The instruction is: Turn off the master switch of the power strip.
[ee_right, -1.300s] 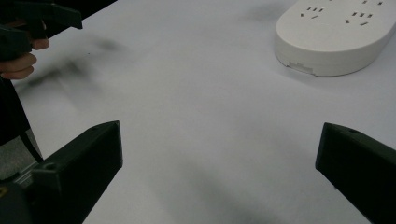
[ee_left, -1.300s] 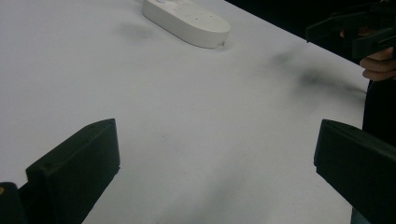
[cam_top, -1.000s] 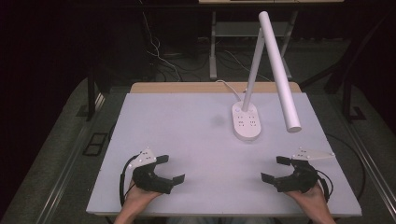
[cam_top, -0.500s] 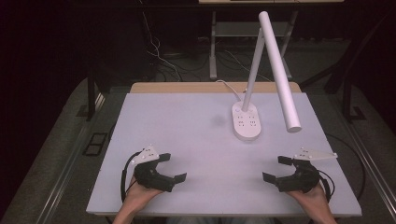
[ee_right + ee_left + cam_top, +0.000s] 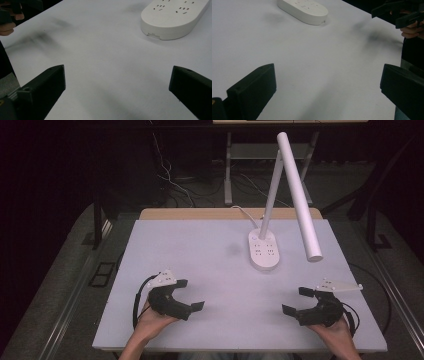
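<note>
A white desk lamp stands at the back right of the white table (image 5: 200,245). Its oval base (image 5: 264,251) carries socket outlets, and its long tube head (image 5: 299,195) slants down over the table. My left gripper (image 5: 191,294) is held low near the front left edge, open, with nothing between the jaws. My right gripper (image 5: 295,300) is near the front right edge, also open and empty. The left gripper view looks between its own jaws (image 5: 328,85) at the lamp base (image 5: 303,8) and at the other gripper (image 5: 402,12). The right gripper view (image 5: 116,87) shows the lamp base (image 5: 175,17).
A wooden strip (image 5: 200,214) borders the table's far edge, where the lamp's cable (image 5: 245,212) runs off. Metal stand legs (image 5: 229,175) and loose cables (image 5: 170,175) are on the dark floor behind.
The left gripper has shifted slightly forward and to the right. The right gripper has hardly moved. Both stay open.
</note>
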### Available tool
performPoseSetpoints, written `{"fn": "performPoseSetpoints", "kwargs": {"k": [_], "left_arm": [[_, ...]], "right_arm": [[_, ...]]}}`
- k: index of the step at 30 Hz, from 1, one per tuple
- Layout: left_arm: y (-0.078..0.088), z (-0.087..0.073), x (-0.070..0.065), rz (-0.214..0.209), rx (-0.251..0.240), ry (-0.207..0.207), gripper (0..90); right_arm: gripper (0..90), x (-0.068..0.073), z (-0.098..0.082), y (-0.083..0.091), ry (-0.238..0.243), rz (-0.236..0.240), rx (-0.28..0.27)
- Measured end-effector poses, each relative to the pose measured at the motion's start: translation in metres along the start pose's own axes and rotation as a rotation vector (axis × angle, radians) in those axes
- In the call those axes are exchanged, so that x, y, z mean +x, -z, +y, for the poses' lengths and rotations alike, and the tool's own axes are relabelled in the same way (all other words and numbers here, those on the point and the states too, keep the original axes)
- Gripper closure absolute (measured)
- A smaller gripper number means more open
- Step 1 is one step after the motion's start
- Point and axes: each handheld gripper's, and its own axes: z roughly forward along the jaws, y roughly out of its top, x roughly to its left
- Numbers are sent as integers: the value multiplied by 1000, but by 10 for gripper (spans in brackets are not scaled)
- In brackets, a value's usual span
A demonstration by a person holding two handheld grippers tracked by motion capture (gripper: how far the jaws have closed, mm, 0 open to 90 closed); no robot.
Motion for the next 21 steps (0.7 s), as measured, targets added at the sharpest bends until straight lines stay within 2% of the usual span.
{"fn": "performPoseSetpoints", "kwargs": {"k": [7, 21], "left_arm": [[-6, 6, 3, -8, 16, -4, 0], [-15, 30, 8, -16, 50, -34, 0]], "right_arm": [[0, -1, 0, 0, 2, -1, -1], [0, -1, -1, 1, -1, -6, 2]]}}
